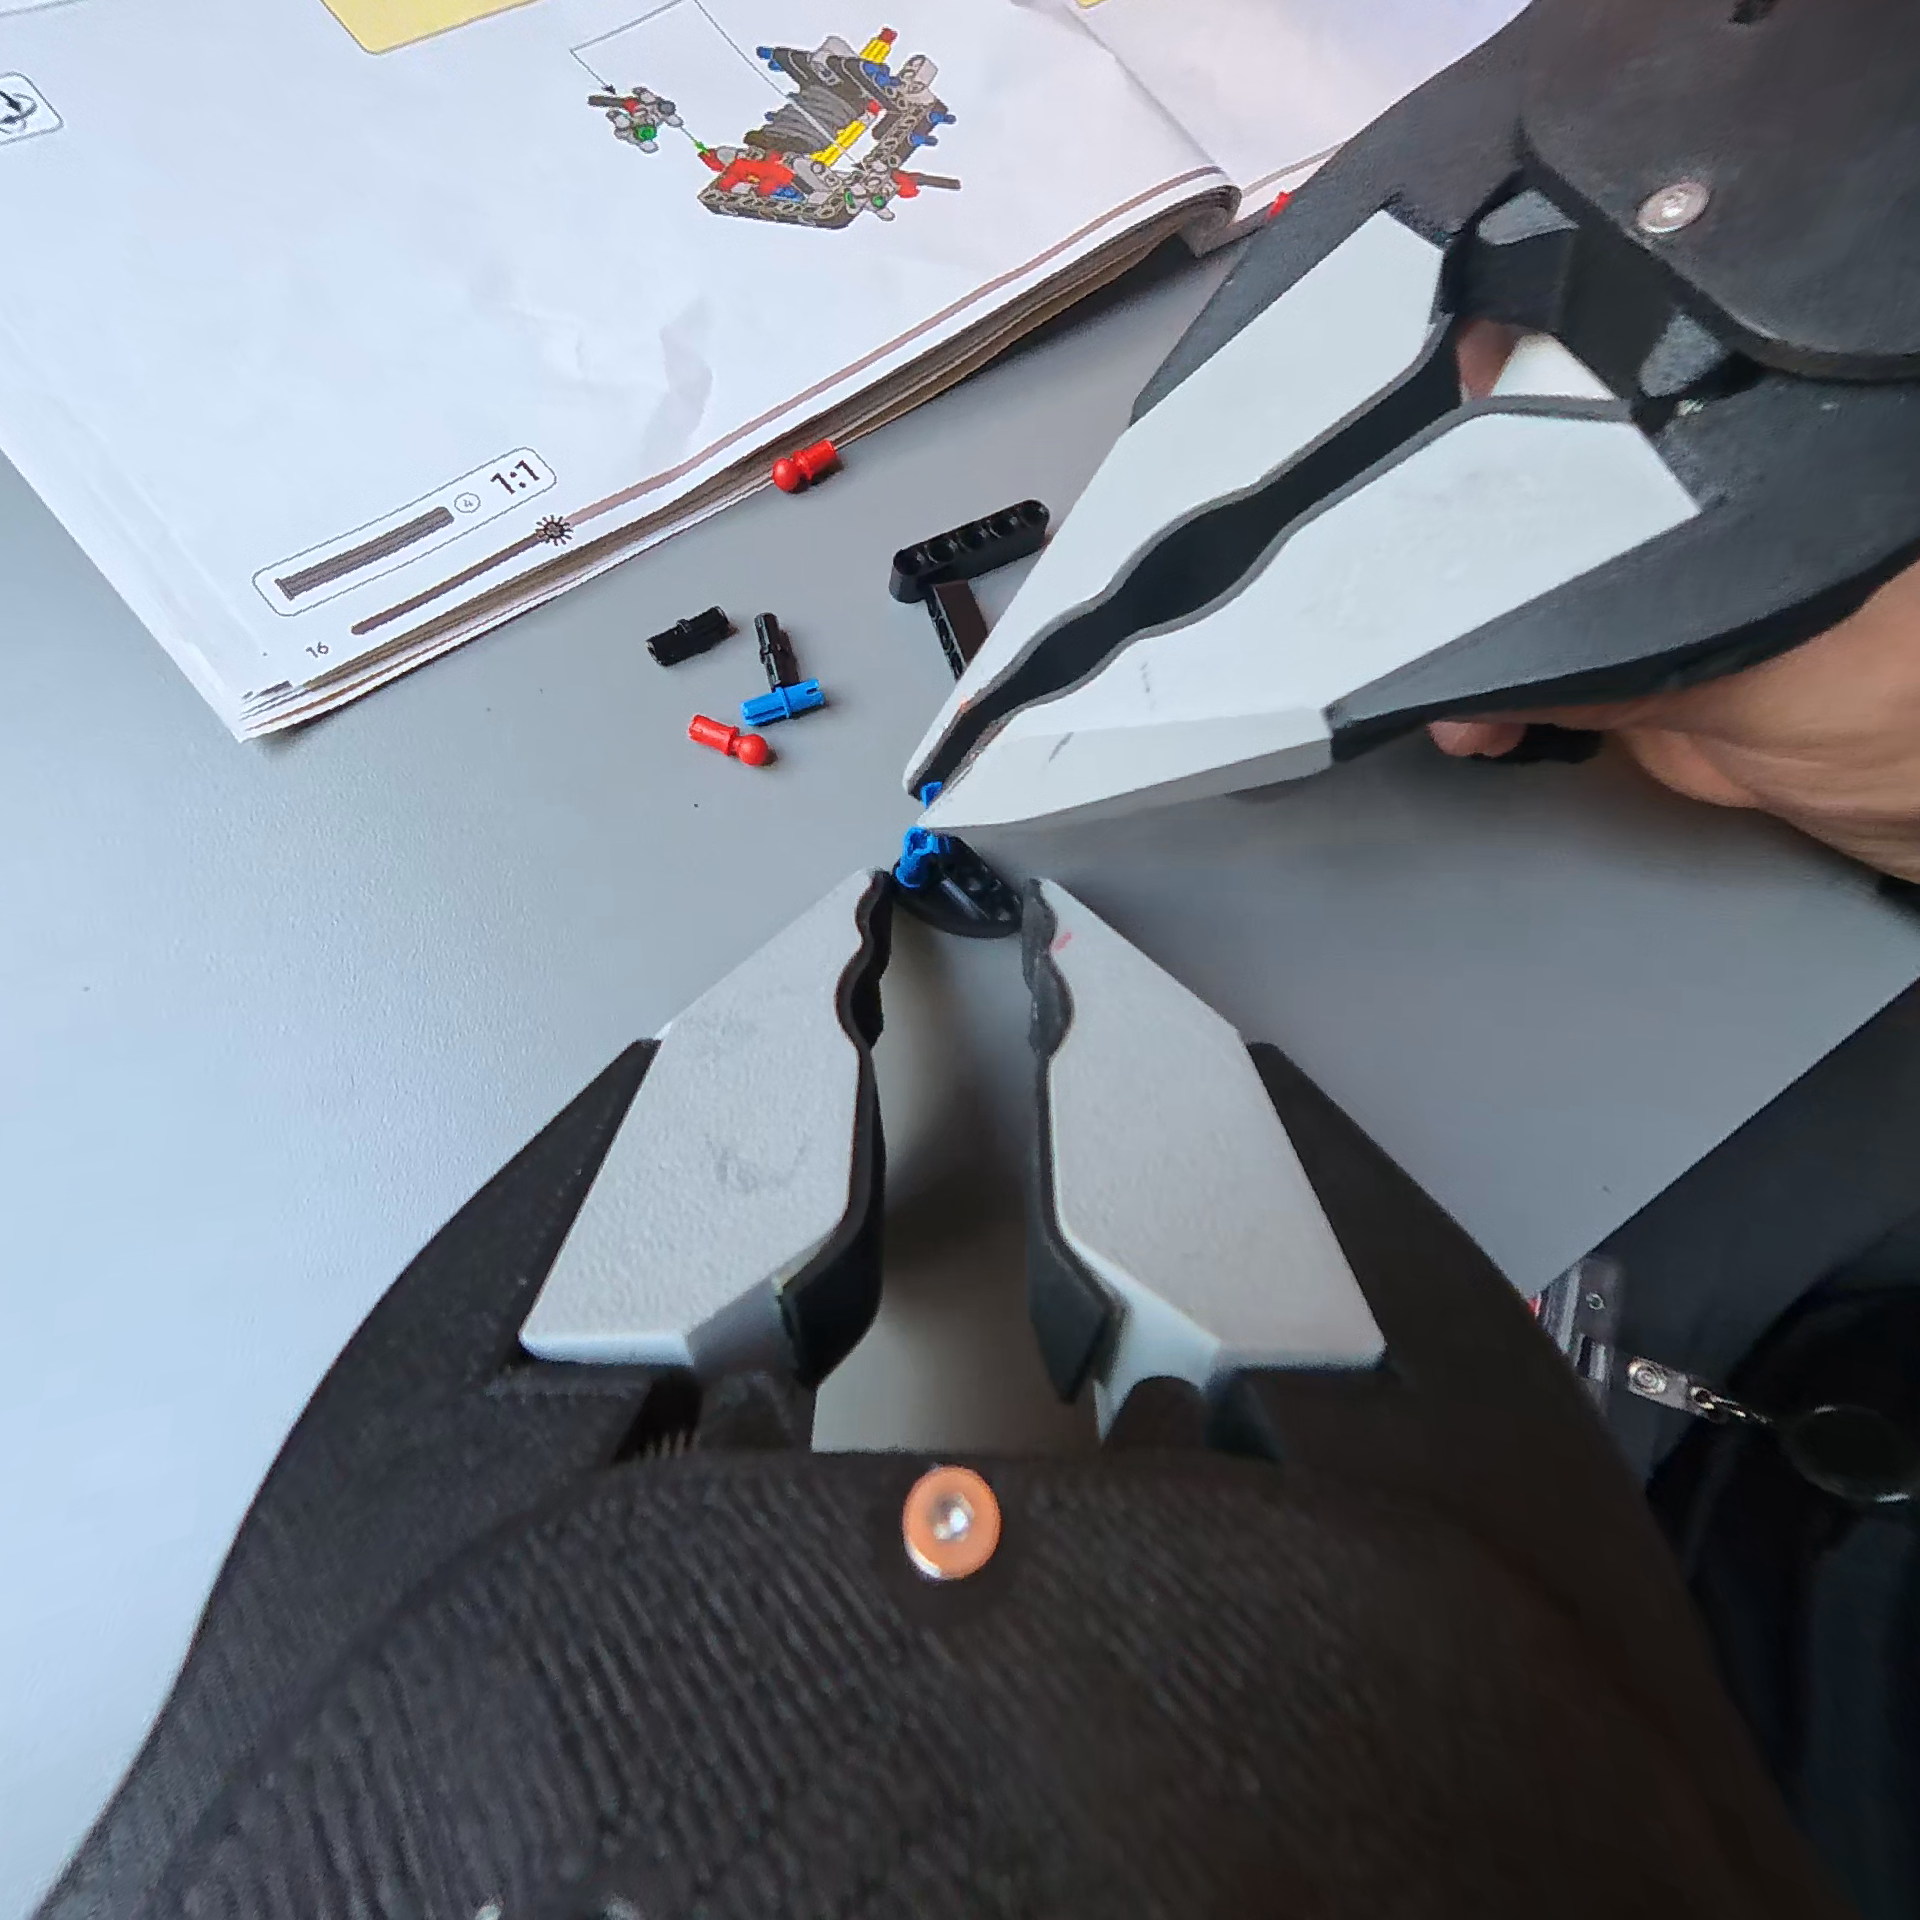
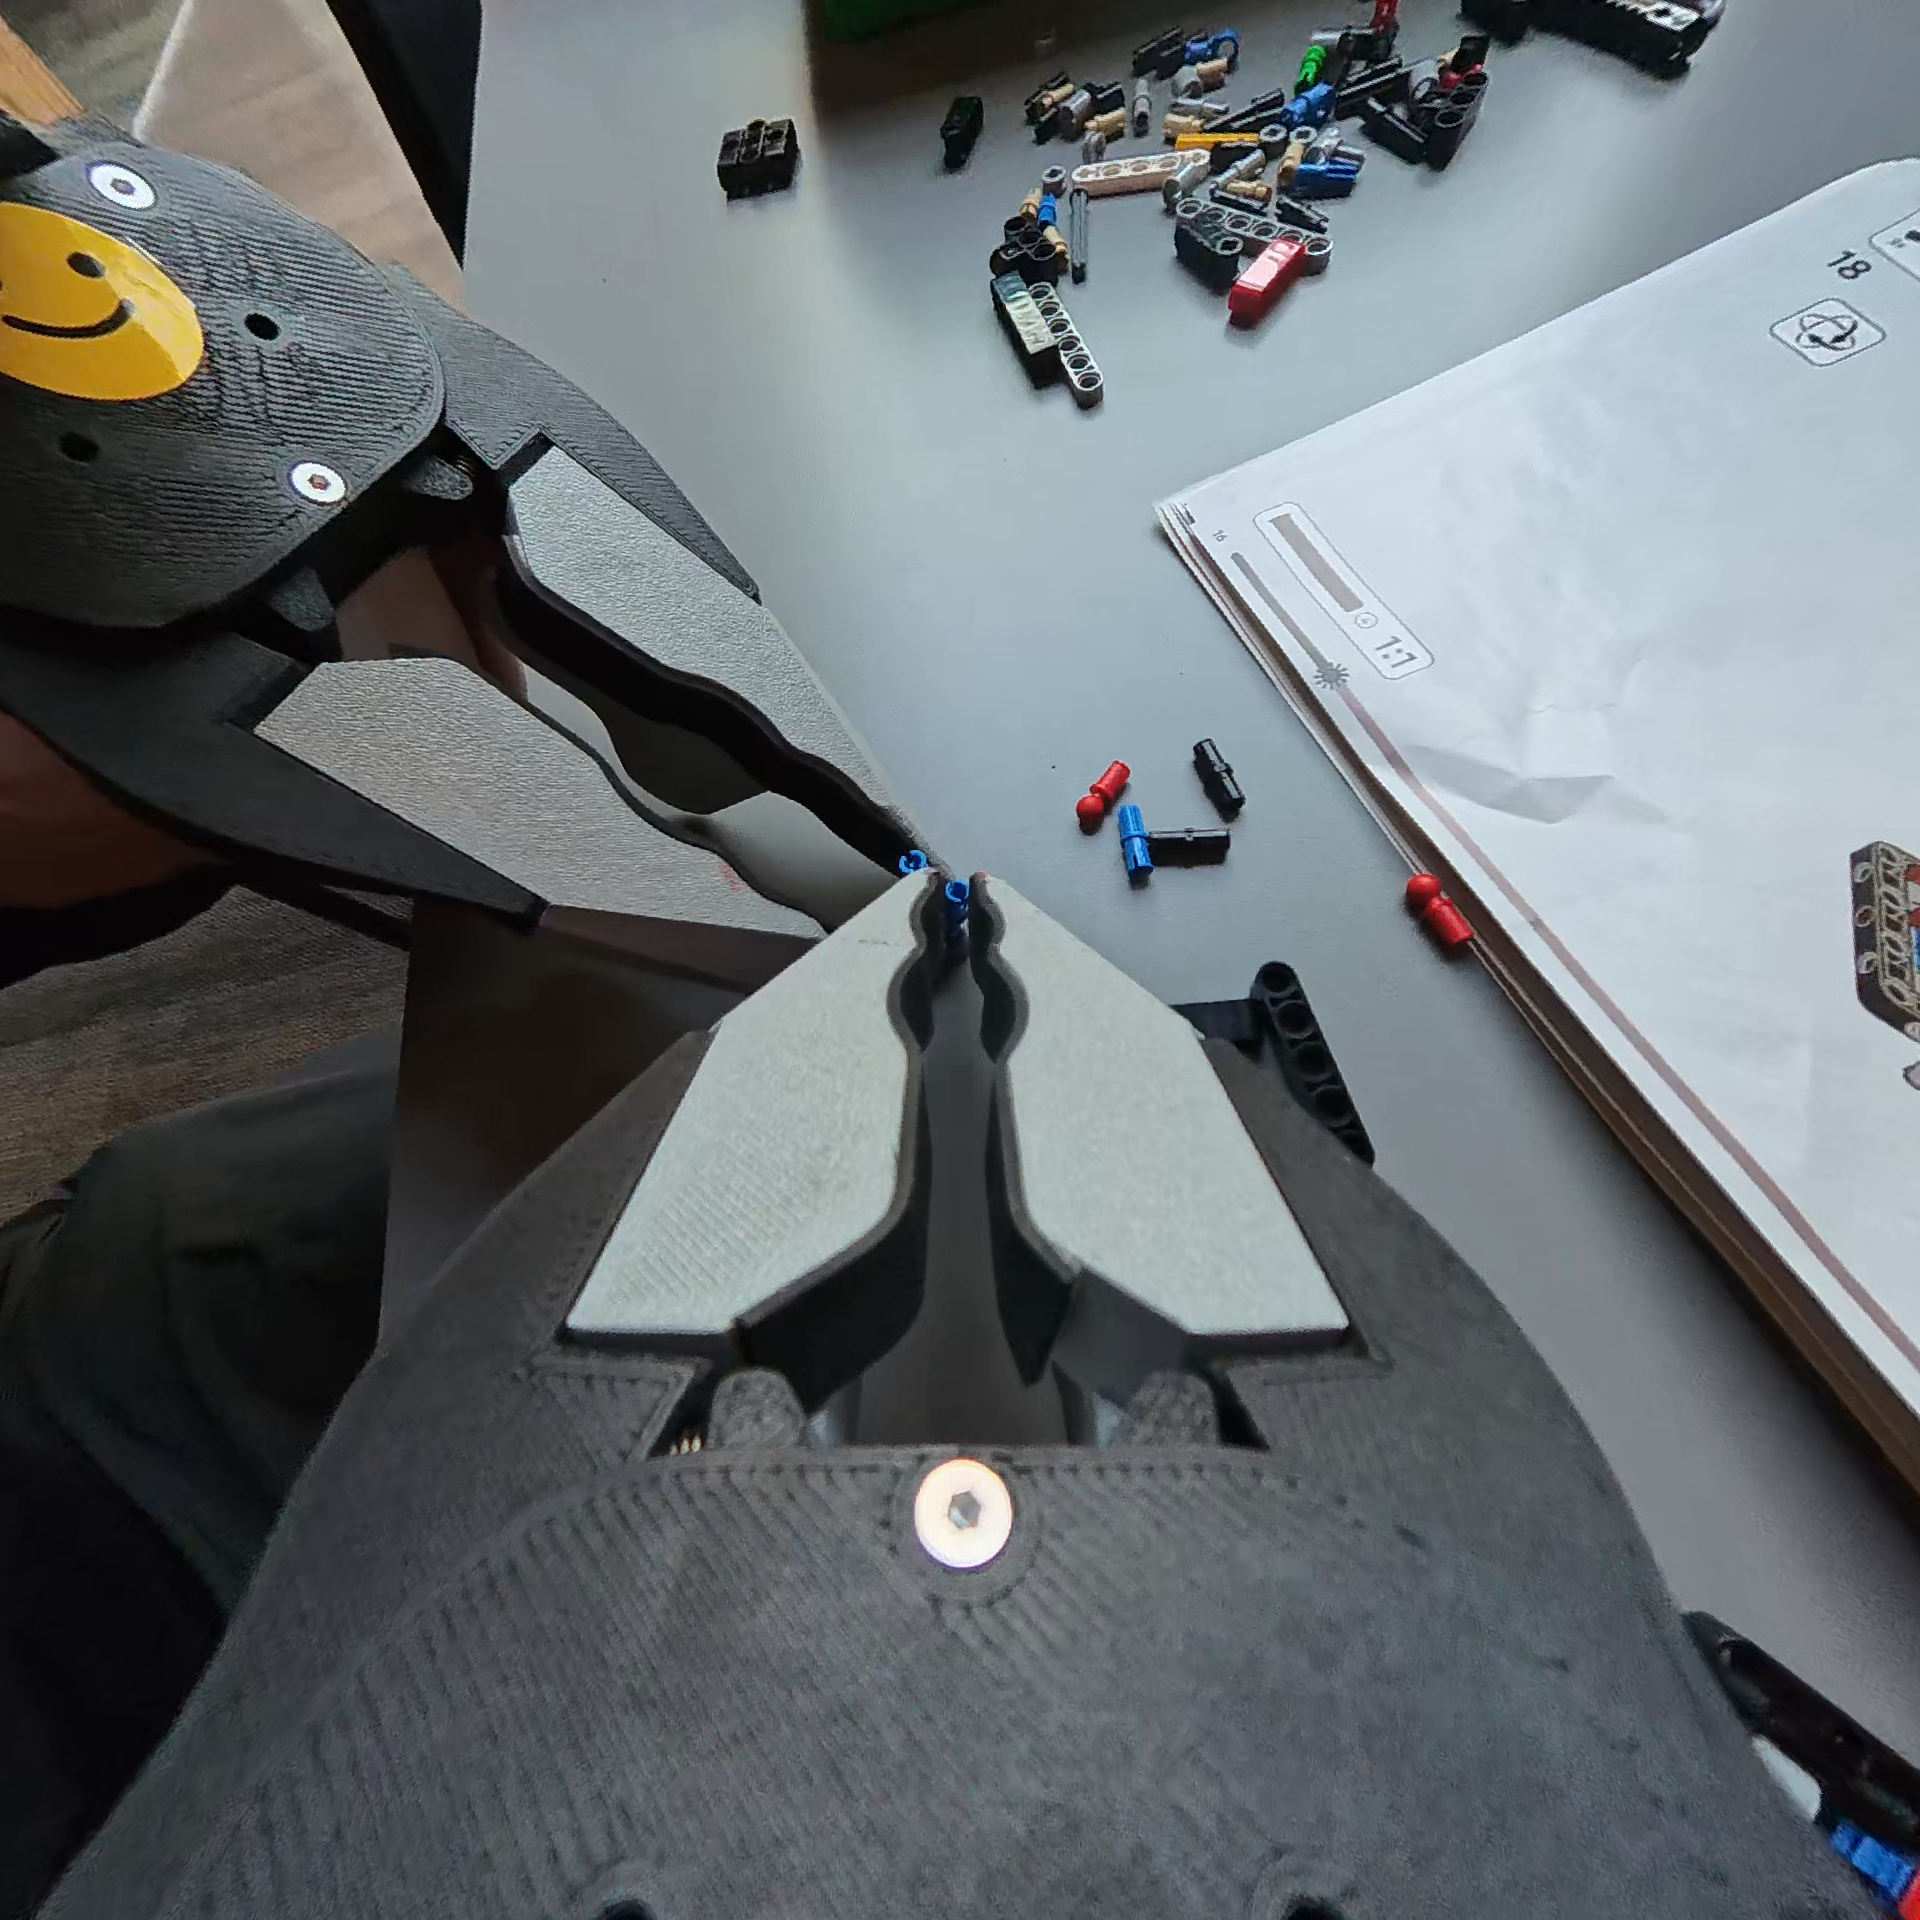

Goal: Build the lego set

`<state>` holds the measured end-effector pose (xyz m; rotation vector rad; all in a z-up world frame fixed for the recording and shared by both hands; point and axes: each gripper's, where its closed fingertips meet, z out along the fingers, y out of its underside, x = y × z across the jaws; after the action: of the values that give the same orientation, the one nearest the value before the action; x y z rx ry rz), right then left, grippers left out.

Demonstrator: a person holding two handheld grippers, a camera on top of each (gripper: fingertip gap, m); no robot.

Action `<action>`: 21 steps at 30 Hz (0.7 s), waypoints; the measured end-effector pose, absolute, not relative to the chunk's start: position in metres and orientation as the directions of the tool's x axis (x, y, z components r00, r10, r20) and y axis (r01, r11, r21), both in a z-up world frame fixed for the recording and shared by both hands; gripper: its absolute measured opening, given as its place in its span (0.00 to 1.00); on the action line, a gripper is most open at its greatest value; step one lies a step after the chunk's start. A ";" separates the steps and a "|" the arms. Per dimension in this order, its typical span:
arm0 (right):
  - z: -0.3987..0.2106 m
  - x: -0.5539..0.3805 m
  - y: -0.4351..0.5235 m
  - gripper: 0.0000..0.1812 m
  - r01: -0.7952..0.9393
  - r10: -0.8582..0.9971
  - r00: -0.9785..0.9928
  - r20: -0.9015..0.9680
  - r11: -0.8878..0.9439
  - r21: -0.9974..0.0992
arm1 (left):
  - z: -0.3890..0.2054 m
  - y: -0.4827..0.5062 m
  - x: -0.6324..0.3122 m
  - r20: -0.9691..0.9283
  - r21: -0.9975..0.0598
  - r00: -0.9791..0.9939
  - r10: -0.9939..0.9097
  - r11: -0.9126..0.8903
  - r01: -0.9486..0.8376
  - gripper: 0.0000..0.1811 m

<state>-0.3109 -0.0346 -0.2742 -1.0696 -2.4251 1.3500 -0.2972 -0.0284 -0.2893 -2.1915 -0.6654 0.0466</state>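
My left gripper is shut on a small black beam just above the grey table. A blue pin sits at the beam's far end. My right gripper is shut on a blue pin. In the left wrist view it comes in from the upper right, and its tips meet the beam's blue end. In the right wrist view the left gripper comes from the left, with a blue bit at its tip, touching my right tips. The beam is hidden there.
An open instruction booklet lies beside the work spot. Loose red, blue and black pins and a black angled beam lie near it. A pile of parts is farther back. A hand holds the right gripper. My left and right fingertips are right by each other.
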 end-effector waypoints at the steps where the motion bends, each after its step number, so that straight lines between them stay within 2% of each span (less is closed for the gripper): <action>1: -0.274 -0.311 -0.035 0.01 0.502 0.659 -0.730 -0.181 0.338 -0.796 | -0.289 -0.028 -0.297 0.183 -0.730 0.859 0.478 -0.520 0.444 0.13; 13: -0.275 -0.309 -0.034 0.01 0.455 0.660 -0.744 -0.106 0.383 -0.804 | -0.289 -0.029 -0.297 0.227 -0.728 0.848 0.479 -0.495 0.474 0.12; 21: -0.277 -0.307 -0.035 0.01 0.381 0.621 -0.784 0.003 0.484 -0.788 | -0.290 -0.030 -0.298 0.201 -0.730 0.855 0.478 -0.510 0.456 0.12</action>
<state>-0.3073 -0.0348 -0.2766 -0.8496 -2.4455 1.1920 -0.2975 -0.0296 -0.2898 -2.1815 -0.6749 0.0326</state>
